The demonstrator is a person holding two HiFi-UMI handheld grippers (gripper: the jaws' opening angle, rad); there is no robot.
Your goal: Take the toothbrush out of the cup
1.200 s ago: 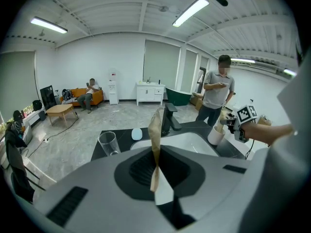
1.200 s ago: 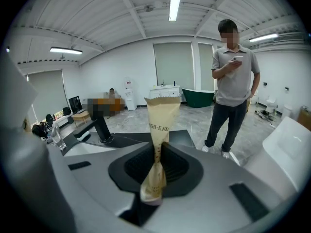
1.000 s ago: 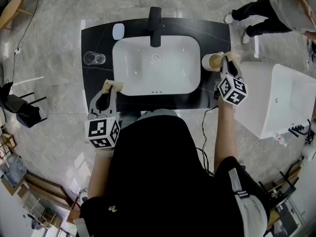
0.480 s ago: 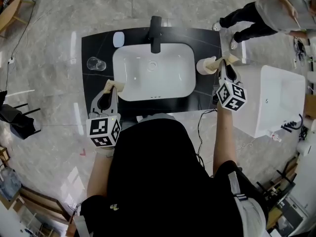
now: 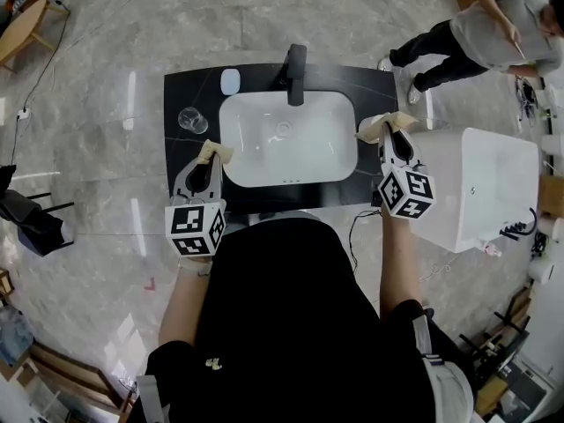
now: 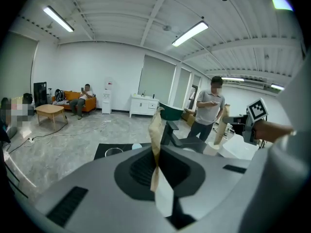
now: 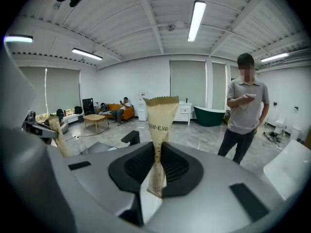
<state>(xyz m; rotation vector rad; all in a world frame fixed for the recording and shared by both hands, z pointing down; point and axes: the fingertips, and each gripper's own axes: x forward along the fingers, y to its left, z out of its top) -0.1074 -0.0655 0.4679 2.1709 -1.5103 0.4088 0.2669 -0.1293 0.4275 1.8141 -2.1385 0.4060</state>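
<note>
Cup (image 5: 367,131) sits beside the sink (image 5: 264,152), contents unclear.

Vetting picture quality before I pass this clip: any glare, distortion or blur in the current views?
Head view: fisheye bows the edges of the black counter; bright streaks glare on the glossy floor. Left gripper view: heavy barrel distortion, dark corners, strip light blown out. Right gripper view: same distortion, its ceiling tube blown out too.

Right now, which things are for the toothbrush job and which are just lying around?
For the job: white cup, right gripper; no toothbrush shows.
Just lying about: glass, faucet, sink, white oval thing.
</note>
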